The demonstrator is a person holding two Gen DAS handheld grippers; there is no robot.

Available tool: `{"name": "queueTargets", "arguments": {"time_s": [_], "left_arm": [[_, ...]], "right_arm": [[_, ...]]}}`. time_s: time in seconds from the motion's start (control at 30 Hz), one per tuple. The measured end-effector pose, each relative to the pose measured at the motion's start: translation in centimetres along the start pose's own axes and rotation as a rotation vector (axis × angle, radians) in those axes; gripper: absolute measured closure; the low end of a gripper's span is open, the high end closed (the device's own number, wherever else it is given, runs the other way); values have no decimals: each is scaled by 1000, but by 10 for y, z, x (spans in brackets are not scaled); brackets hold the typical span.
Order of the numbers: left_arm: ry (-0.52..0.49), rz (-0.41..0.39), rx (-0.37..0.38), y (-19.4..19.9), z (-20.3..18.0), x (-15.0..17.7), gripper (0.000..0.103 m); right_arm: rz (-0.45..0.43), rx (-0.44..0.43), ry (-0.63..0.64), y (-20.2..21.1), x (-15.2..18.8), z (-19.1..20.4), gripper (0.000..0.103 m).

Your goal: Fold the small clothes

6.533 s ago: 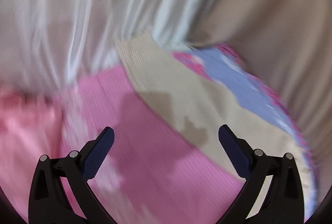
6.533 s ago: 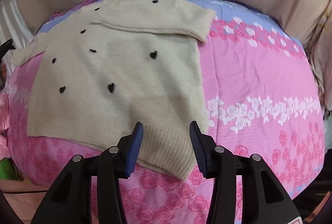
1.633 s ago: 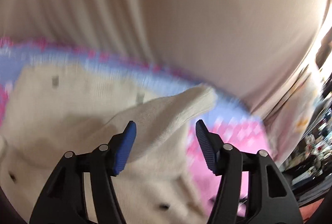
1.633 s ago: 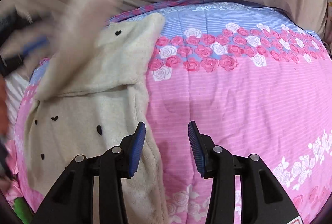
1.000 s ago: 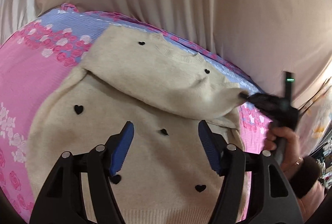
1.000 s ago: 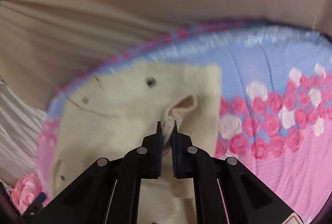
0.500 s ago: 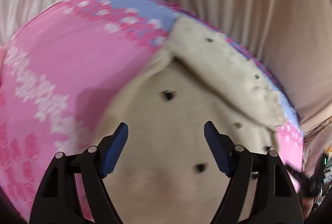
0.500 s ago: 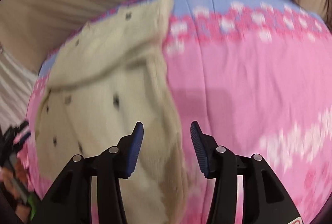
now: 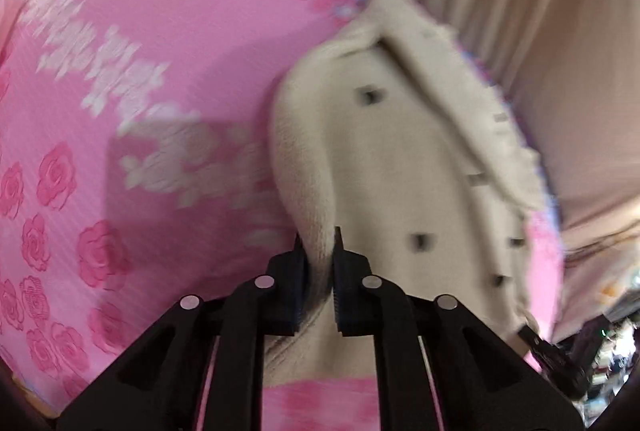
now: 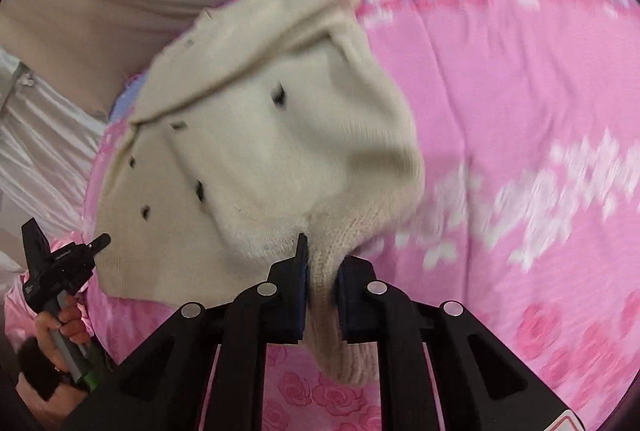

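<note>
Pinching sweater [image 9: 400, 159] hem, both claws just closed

The left gripper [image 9: 319, 251] was black, with two thick arms, four round silver screws in a row, and dark blue pads with tiny ridges on its fingers [image 9: 347, 295]. The right gripper [image 10: 322, 263] looked just the same, and a small white sticker with a red edge showed at its bottom corner. In the right wrist view, the person's left hand [image 10: 66, 327] wore a fuzzy dark sleeve cuff and was on a grey handle with a green end, under a black block with small white writing.
</note>
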State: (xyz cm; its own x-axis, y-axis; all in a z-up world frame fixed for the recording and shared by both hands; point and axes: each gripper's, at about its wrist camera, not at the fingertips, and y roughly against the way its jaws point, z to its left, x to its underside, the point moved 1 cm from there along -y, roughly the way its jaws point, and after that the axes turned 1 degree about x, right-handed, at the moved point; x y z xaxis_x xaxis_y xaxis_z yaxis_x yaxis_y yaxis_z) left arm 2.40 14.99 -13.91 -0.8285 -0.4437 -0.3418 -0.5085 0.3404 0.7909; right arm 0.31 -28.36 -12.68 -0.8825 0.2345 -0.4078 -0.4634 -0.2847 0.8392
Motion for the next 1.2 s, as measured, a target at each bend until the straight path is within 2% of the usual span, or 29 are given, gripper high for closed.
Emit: {"name": "queueTargets", "arguments": {"time_s": [0.07, 0.17, 0.27, 0.4, 0.5, 0.53, 0.57, 0.6, 0.67, 0.73, 0.77, 0.8, 0.83, 0.87, 0.9, 0.93, 1.03, 1.13, 1.17, 1.2], "left_arm": [[-49, -10, 42, 14, -30, -2, 94], [-89, 15, 97, 35, -68, 7, 94], [-133, 80, 73, 45, -84, 42, 94], [-165, 207, -47, 34, -74, 110, 94], [-189, 309, -157, 14, -53, 161, 93], [-190, 317, -182, 12, -48, 167, 93], [-178, 317, -177, 13, -47, 168, 93], [-159, 308, -150, 19, -48, 162, 93], [-159, 260, -126, 35, -59, 138, 89], [-187, 173, -101, 46, -78, 97, 72], [-196, 136, -92, 45, -86, 77, 58], [-201, 81, -79, 42, -97, 48, 51], [-202, 50, -60, 34, -106, 26, 47], [-194, 35, -43, 21, -113, 2, 40], [-175, 21, -32, 3, -119, -23, 38], [-159, 17, -20, -14, -122, -42, 38], [-108, 27, -29, -71, -124, -81, 38], [-63, 49, -87, -126, -114, -98, 38], [-50, 61, -87, -138, -109, -100, 40], [-39, 66, -82, -145, -106, -101, 44]], "right_arm": [[-48, -7, 58, 31, -20, 0, 93], [-104, 34, 177, 89, -39, -7, 94], [-90, 123, 264, 122, -34, -22, 94], [45, 221, 280, 123, 28, -57, 94], [220, 237, 220, 88, 85, -85, 92], [266, 285, 214, 75, 102, -93, 92], [294, 307, 214, 70, 109, -96, 92], [299, 312, 212, 71, 108, -97, 92], [179, 299, 221, 95, 78, -90, 85], [38, 281, 225, 114, 28, -84, 54], [-14, 263, 220, 117, 2, -83, 52], [-59, 239, 220, 114, -32, -81, 50], [-85, 225, 221, 107, -62, -79, 44], [-96, 208, 220, 97, -87, -80, 41], [-106, 187, 219, 84, -113, -79, 38], [-113, 177, 220, 64, -144, -79, 36], [-86, 198, 174, 8, -204, -92, 36], [-50, 230, 142, -47, -224, -103, 36], [-24, 221, 142, -61, -218, -106, 36], [5, 212, 137, -73, -217, -107, 42]]}}
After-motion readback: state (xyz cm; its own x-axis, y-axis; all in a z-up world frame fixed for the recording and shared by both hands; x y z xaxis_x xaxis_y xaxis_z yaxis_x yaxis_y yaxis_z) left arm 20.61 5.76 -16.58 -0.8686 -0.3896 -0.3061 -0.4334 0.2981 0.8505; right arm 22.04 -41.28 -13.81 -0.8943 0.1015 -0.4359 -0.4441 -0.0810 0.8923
